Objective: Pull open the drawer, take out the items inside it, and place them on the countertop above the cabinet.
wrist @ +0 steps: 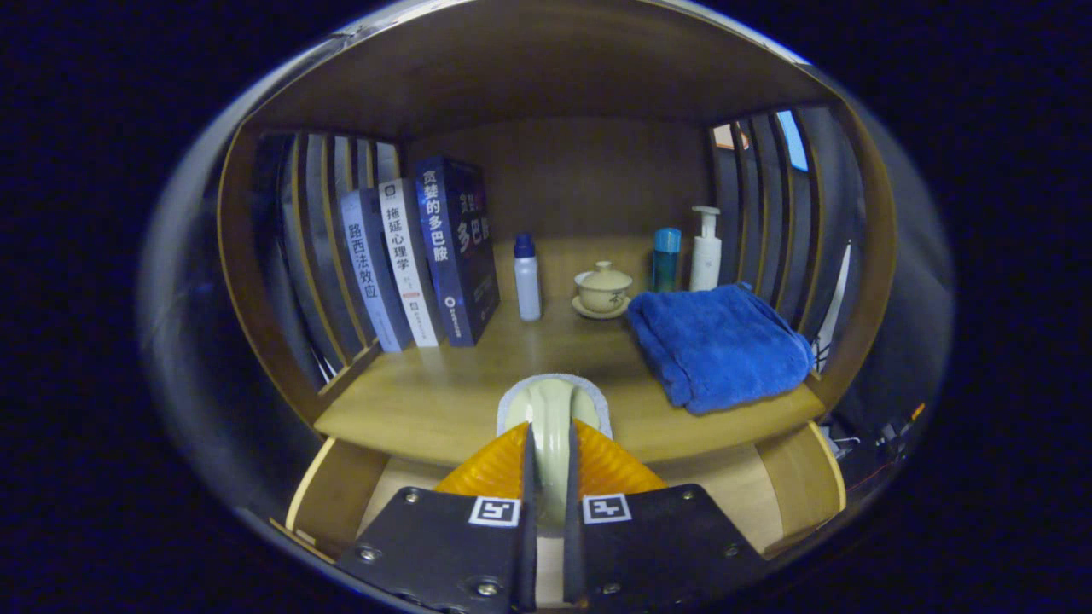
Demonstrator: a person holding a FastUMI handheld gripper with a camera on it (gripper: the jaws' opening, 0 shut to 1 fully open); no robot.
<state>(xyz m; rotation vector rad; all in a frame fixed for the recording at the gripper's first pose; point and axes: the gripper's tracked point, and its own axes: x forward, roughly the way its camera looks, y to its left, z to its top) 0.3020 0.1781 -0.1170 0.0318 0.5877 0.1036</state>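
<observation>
Two fingers of our gripper (546, 477) pinch a pale green brush (553, 418) from both sides, its head poking out just ahead of them over the front edge of the countertop (444, 401), with the open drawer (341, 495) below. We think we should carry it a bit further in, set it flat on the bare wood and only then let go, staying away from the blue towel (721, 345) on one side and the books (418, 256) on the other.
</observation>
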